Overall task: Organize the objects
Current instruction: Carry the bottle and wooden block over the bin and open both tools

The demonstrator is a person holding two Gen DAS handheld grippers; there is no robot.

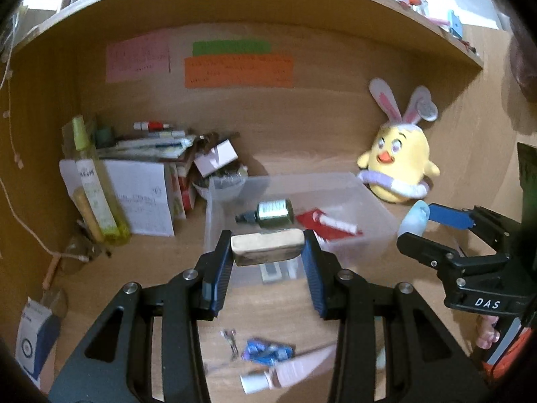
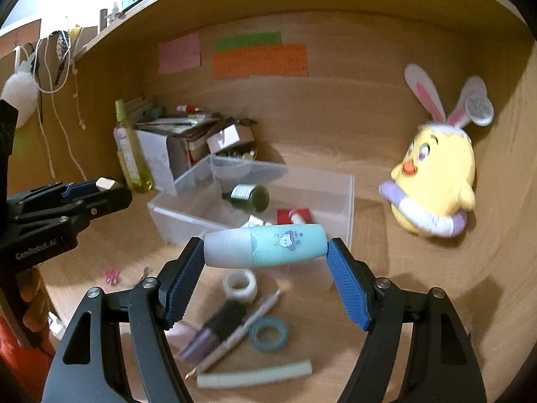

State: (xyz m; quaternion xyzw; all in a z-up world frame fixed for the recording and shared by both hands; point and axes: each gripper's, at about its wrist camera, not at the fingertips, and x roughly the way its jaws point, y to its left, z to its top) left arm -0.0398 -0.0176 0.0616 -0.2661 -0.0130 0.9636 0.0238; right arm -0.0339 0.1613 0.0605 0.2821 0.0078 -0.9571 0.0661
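My left gripper (image 1: 267,247) is shut on a worn beige eraser block (image 1: 267,246), held crosswise above the near wall of a clear plastic bin (image 1: 365,201). My right gripper (image 2: 265,248) is shut on a small teal bottle with a frosted cap (image 2: 265,247), lying sideways between its pads, in front of the same bin (image 2: 345,194). Inside the bin lie a dark green bottle (image 1: 273,213) and a red card with a white tube (image 1: 327,223). The right gripper (image 1: 433,231) appears at the right of the left wrist view with the teal bottle (image 1: 414,218).
A yellow chick plush with bunny ears (image 1: 397,164) sits at the back right. Boxes, papers and a tall yellow-green bottle (image 1: 95,181) crowd the back left. On the desk near me lie tape rolls (image 2: 268,334), pens (image 2: 235,332), a pale stick (image 2: 253,374), a pink tube (image 1: 288,371).
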